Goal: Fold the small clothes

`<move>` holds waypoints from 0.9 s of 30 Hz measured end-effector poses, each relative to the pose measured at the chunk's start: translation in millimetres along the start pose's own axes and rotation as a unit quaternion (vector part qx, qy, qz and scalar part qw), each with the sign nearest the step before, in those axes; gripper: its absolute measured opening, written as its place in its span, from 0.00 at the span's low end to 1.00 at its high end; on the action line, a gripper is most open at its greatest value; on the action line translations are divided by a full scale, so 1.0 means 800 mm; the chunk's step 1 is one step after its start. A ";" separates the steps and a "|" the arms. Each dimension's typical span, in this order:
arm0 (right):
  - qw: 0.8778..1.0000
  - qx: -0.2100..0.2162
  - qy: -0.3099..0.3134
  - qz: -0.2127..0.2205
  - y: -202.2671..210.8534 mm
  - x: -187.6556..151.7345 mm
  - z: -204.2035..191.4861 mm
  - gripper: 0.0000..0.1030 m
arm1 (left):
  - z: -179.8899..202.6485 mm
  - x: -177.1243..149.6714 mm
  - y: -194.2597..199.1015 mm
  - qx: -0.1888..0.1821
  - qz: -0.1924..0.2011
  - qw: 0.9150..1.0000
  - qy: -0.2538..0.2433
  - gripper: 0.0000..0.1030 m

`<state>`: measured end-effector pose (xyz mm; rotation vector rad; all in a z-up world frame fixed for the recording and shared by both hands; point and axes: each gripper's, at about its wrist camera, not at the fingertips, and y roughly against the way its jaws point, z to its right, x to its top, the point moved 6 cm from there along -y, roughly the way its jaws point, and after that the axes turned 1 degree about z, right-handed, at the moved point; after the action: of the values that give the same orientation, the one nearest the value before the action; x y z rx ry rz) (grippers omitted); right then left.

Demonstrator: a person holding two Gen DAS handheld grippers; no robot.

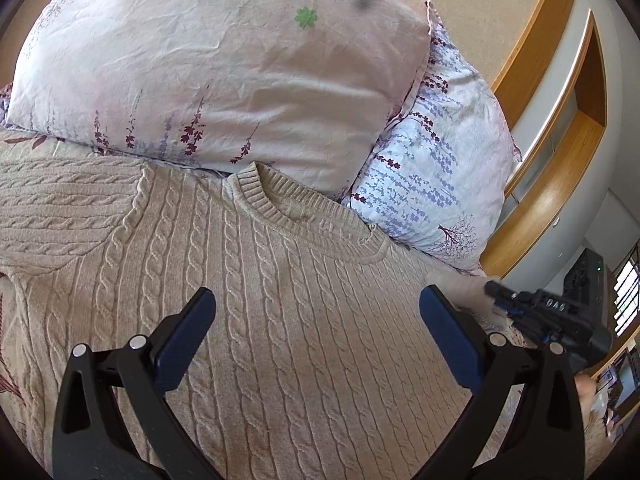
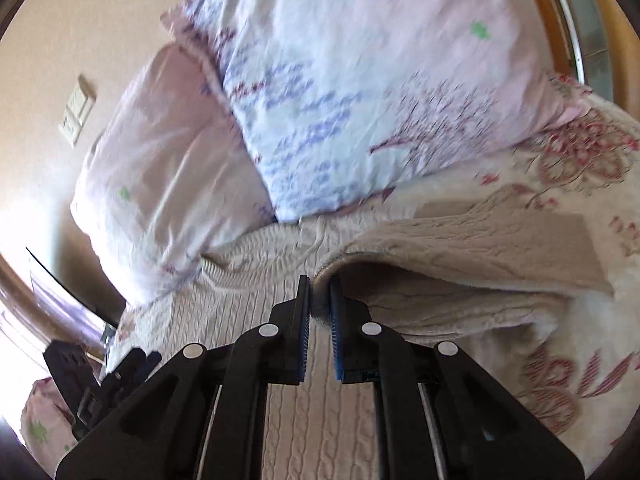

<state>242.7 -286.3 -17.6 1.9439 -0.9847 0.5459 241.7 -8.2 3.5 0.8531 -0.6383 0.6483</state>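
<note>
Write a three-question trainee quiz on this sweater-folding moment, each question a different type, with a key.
1. True or false: the left gripper is clamped on the sweater's collar.
2. Multiple choice: what does the right gripper hold? A) a pillow corner B) a fold of the sweater C) nothing
3. Fill in: behind the collar lie two floral ____.

Key: 1 false, its jaws are wide apart above the knit. 2 B. 3 pillows.
</note>
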 end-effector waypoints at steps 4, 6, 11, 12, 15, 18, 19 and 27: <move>0.999 -0.008 0.006 -0.054 -0.037 -0.050 -0.014 0.10 | -0.007 -0.001 -0.004 -0.005 -0.012 1.000 0.013 0.98; 0.998 -0.008 -0.006 -0.063 -0.040 -0.059 -0.011 0.11 | -0.007 -0.002 -0.006 -0.009 -0.016 1.000 0.012 0.98; 0.996 0.014 -0.059 -0.067 -0.035 -0.058 0.005 0.26 | -0.005 -0.004 -0.008 -0.015 -0.021 1.000 0.007 0.98; 0.995 0.020 -0.074 -0.064 -0.035 -0.054 0.011 0.33 | -0.005 -0.004 -0.008 -0.015 -0.021 1.000 0.007 0.98; 0.991 0.030 -0.120 -0.051 -0.025 -0.049 0.029 0.48 | -0.004 -0.004 -0.009 -0.015 -0.022 1.000 0.007 0.98; 0.986 0.028 -0.161 -0.029 -0.013 -0.044 0.052 0.53 | -0.003 -0.004 -0.010 -0.016 -0.023 1.000 0.006 0.98; 0.984 0.027 -0.175 -0.024 -0.009 -0.043 0.061 0.53 | -0.003 -0.005 -0.010 -0.016 -0.023 1.000 0.006 0.98; 0.971 -0.002 -0.237 0.036 0.024 -0.024 0.116 0.52 | -0.004 -0.006 -0.012 -0.016 -0.025 1.000 0.006 0.98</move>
<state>215.8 -362.8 -70.1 2.0866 -1.3535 0.1129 246.2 -11.4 -6.5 0.8332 -0.6123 0.5964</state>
